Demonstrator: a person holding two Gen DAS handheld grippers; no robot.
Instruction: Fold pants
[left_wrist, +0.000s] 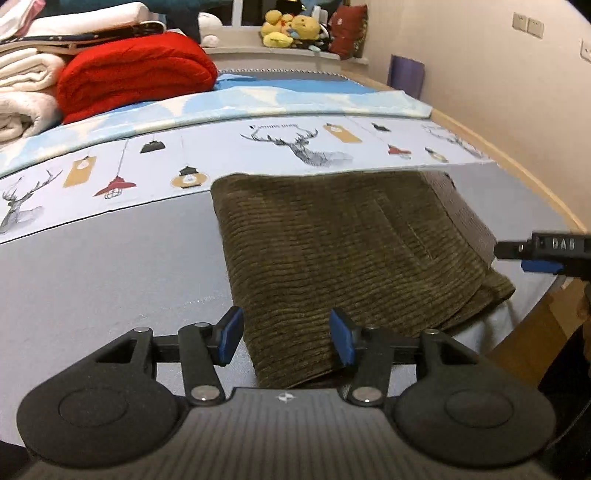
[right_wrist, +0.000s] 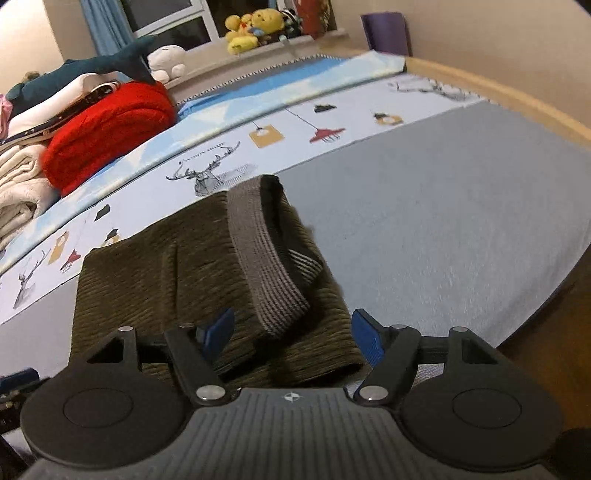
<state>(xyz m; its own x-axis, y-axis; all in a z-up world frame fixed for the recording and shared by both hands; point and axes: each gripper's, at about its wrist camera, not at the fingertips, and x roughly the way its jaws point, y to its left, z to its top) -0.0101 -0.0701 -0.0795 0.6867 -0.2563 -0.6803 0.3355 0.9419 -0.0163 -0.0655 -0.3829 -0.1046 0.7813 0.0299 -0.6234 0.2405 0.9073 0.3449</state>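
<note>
Folded olive corduroy pants (left_wrist: 343, 251) lie on the grey bedsheet (left_wrist: 110, 266) just ahead of both grippers. Left gripper (left_wrist: 286, 339) released, right gripper (right_wrist: 291, 338) released, both empty. Right gripper body reads "DAS".

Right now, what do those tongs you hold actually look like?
Both look alike: the left tongs and right tongs are matte black plastic, with two fingers tipped by blue pads, silver pivot screws, round black discs either side, a ribbed grey body and a small compass-like emblem.
</note>
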